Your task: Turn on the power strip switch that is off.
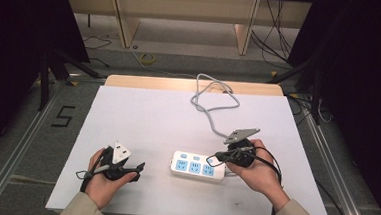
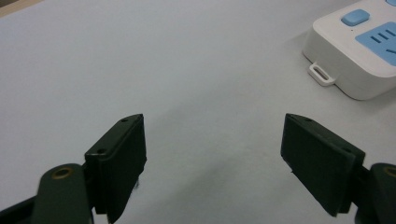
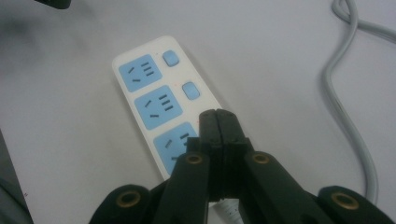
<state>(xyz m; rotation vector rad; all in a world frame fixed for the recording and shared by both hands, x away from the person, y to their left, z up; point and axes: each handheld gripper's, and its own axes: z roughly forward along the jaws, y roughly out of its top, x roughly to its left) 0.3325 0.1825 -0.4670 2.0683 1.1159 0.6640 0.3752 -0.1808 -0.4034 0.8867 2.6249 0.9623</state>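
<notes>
A white power strip (image 1: 197, 166) with three blue sockets and blue switches lies on the white table near its front. My right gripper (image 1: 219, 155) is over the strip's right end. In the right gripper view its jaws (image 3: 218, 115) are shut together with nothing between them, and their tips are over the strip (image 3: 140, 98) beside the nearest socket. They hide that socket's switch, and I cannot tell whether they touch it. My left gripper (image 1: 138, 167) rests low to the left of the strip, apart from it. It stands wide open (image 2: 213, 127) over bare table, the strip's end (image 2: 359, 51) ahead to its right.
The strip's grey cable (image 1: 214, 96) runs from its right end towards the table's back edge and loops there (image 3: 343, 112). The white table top (image 1: 143, 114) has free room at the left and middle. Cables and wooden frames lie on the floor beyond.
</notes>
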